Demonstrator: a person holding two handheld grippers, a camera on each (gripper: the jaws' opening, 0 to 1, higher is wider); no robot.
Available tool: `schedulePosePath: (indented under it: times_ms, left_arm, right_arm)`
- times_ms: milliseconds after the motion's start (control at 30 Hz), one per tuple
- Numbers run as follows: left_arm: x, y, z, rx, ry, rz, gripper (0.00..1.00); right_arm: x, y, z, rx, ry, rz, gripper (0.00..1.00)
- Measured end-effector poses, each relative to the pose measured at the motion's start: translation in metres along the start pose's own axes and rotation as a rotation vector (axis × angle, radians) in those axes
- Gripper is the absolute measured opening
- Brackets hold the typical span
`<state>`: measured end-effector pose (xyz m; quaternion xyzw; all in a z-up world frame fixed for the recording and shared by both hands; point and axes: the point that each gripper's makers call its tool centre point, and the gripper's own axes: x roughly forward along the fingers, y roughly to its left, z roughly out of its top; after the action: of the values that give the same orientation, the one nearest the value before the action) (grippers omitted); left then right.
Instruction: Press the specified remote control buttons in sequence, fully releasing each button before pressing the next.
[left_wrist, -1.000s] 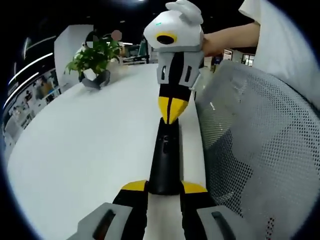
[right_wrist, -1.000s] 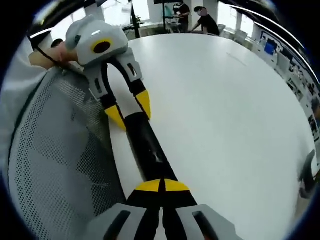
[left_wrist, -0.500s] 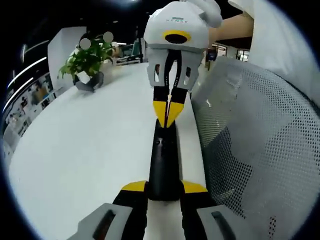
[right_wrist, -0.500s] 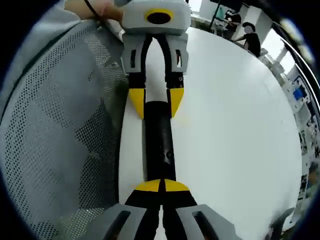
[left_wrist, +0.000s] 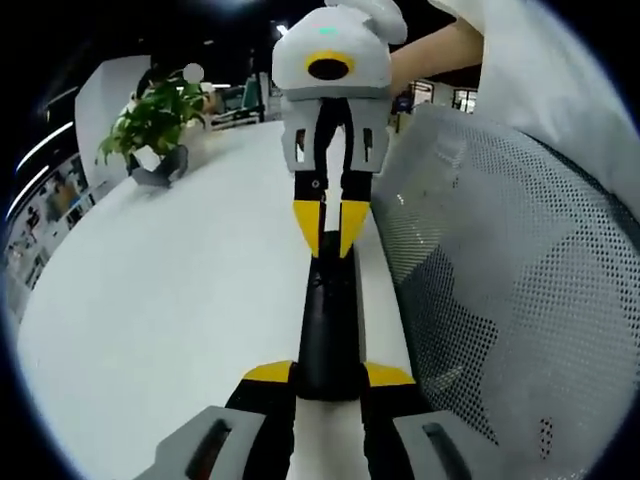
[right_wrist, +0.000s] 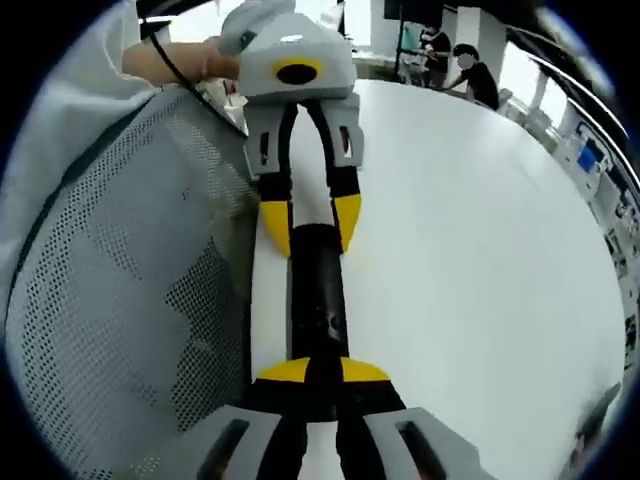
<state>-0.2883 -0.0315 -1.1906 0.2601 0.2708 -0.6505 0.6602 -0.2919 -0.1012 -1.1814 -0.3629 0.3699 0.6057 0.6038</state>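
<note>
Left gripper view: potted plant (left_wrist: 150, 125) far off to the left of the left tongs (left_wrist: 328, 372), well apart, on the white surface (left_wrist: 170, 300). Black remote control (left_wrist: 329, 325) lying lengthwise near the surface's edge, its near end clamped between the left tongs' yellow tips, one tip touching each side. At the remote's far end, the right tongs (left_wrist: 328, 222) pointing back toward the camera, yellow tips slightly parted and straddling that end; contact hard to judge, possibly just touching. A bare forearm behind them. Grey mesh chair back (left_wrist: 500, 300) close on the right.

Right gripper view: mesh chair back (right_wrist: 130, 290) left of the right tongs (right_wrist: 322, 371). Remote control (right_wrist: 318, 300) straight ahead between these tongs' yellow tips, which sit narrowly apart at its sides. Left tongs (right_wrist: 309, 222) at the far end, tips gripping both sides of the remote. White surface (right_wrist: 480, 230) stretching away right; people (right_wrist: 470, 72) standing far beyond its far edge.
</note>
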Motion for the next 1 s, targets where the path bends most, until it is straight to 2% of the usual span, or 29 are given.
schedulePosePath:
  times_ms: [233, 267, 333, 433, 467, 533, 633, 667, 700, 733, 767, 833, 867, 933, 1000]
  left_arm:
    - [0.0001, 0.0003, 0.0006, -0.014, -0.007, 0.014, 0.24]
    - [0.0001, 0.0002, 0.0007, -0.023, -0.019, 0.028, 0.24]
    - [-0.0002, 0.0006, 0.0019, -0.052, -0.045, 0.055, 0.24]
    - [0.0001, 0.0009, 0.0013, -0.044, -0.043, 0.049, 0.25]
    - [0.0002, 0.0010, 0.0015, -0.040, -0.043, 0.043, 0.25]
    - [0.0001, 0.0012, 0.0015, -0.043, -0.047, 0.043, 0.25]
    - [-0.0003, 0.0010, 0.0016, -0.053, -0.058, 0.053, 0.25]
    - [-0.0002, 0.0010, 0.0017, -0.051, -0.056, 0.051, 0.25]
    - [0.0000, 0.0010, 0.0018, -0.047, -0.054, 0.049, 0.25]
    - [0.0000, 0.0010, 0.0019, -0.048, -0.054, 0.048, 0.25]
    - [-0.0001, 0.0009, 0.0019, -0.050, -0.056, 0.049, 0.25]
    - [-0.0003, 0.0008, 0.0019, -0.048, -0.057, 0.051, 0.25]
    - [-0.0004, 0.0007, 0.0018, -0.047, -0.055, 0.051, 0.25]
    - [-0.0004, 0.0008, 0.0019, -0.047, -0.056, 0.051, 0.25]
    - [-0.0004, 0.0008, 0.0018, -0.048, -0.057, 0.051, 0.25]
  right_arm:
    - [0.0006, -0.0007, -0.0013, 0.012, 0.022, -0.026, 0.06]
    - [0.0009, -0.0004, -0.0015, -0.012, 0.032, -0.029, 0.06]
    - [0.0020, -0.0001, -0.0008, 0.004, 0.054, -0.040, 0.06]
    - [0.0029, 0.0000, -0.0012, 0.002, 0.067, -0.050, 0.06]
    - [0.0030, -0.0018, -0.0015, 0.015, 0.072, -0.044, 0.06]
    - [0.0026, -0.0020, -0.0022, 0.104, 0.083, -0.025, 0.06]
    - [0.0039, -0.0021, -0.0024, 0.013, 0.150, -0.052, 0.06]
    - [0.0049, 0.0000, -0.0017, 0.029, 0.154, -0.060, 0.06]
    - [0.0046, 0.0007, -0.0020, 0.010, 0.159, -0.071, 0.06]
    - [0.0042, 0.0003, -0.0022, 0.029, 0.149, -0.079, 0.06]
    - [0.0031, -0.0008, -0.0013, 0.059, 0.100, -0.093, 0.06]
    - [0.0013, -0.0021, 0.0003, 0.066, 0.004, -0.107, 0.06]
    - [-0.0002, -0.0019, 0.0004, 0.124, -0.068, -0.117, 0.06]
    - [-0.0006, -0.0029, 0.0013, 0.198, -0.147, -0.113, 0.06]
    - [-0.0006, -0.0038, 0.0007, 0.211, -0.161, -0.104, 0.06]
